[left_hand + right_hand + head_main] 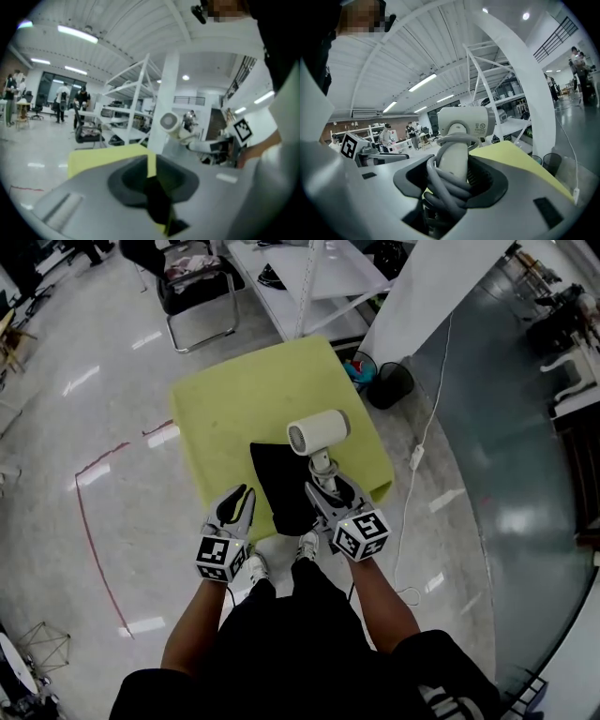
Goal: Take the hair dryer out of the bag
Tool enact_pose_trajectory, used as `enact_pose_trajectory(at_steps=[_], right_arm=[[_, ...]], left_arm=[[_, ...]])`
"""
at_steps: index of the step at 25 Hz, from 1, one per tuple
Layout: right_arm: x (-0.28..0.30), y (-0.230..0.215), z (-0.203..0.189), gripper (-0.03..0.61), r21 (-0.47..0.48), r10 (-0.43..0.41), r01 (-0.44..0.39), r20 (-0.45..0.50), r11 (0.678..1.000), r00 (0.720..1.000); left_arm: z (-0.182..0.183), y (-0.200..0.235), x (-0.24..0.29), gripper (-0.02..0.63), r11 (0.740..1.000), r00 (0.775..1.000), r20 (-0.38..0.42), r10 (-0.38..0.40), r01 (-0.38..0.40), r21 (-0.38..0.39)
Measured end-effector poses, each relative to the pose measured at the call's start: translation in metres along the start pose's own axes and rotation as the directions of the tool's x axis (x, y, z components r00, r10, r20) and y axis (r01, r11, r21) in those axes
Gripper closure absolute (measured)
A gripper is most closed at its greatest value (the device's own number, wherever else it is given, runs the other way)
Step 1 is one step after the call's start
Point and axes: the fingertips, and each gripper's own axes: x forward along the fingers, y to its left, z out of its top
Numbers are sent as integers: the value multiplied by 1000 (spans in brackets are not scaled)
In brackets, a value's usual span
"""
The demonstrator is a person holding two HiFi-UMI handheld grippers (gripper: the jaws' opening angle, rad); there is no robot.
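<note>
A white hair dryer (319, 432) stands up over the yellow-green table (244, 381), its barrel pointing left. My right gripper (328, 486) is shut on its handle, where the grey cord is wound (447, 187); the dryer's head (464, 123) rises just past the jaws. The black bag (281, 486) lies flat on the table under and left of the dryer. My left gripper (240, 502) hovers just off the bag's near left edge, jaws a narrow slit apart with nothing pinched. Through that slit I see the table and the dark bag (159, 206), and the dryer (169, 123) beyond.
A black chair (197, 282) and a white shelf frame (309, 277) stand beyond the table. A black bin (389, 385) sits at the table's far right corner. A white cable (422, 451) trails across the floor on the right. Several people stand far off (61, 101).
</note>
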Motion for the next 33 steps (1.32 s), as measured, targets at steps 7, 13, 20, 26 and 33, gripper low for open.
enact_pose_trajectory(at_steps=[7, 13, 20, 26, 33], right_arm=[[-6, 9, 32, 370, -41, -52, 54, 57, 998, 997], [-10, 16, 54, 370, -112, -91, 99, 68, 989, 993], [-11, 16, 72, 370, -134, -97, 107, 79, 985, 992], [-8, 19, 72, 370, -152, -82, 93, 80, 984, 993], [-8, 18, 75, 370, -157, -83, 95, 82, 983, 993]], left_arm=[[46, 5, 1, 606, 997, 997, 54, 59, -61, 52], [62, -3, -3, 606, 996, 996, 75, 52, -57, 65], [77, -9, -1, 606, 995, 993, 99, 60, -68, 76], [76, -7, -2, 606, 994, 991, 110, 69, -78, 75], [78, -10, 1, 606, 994, 992, 108, 62, -71, 82]])
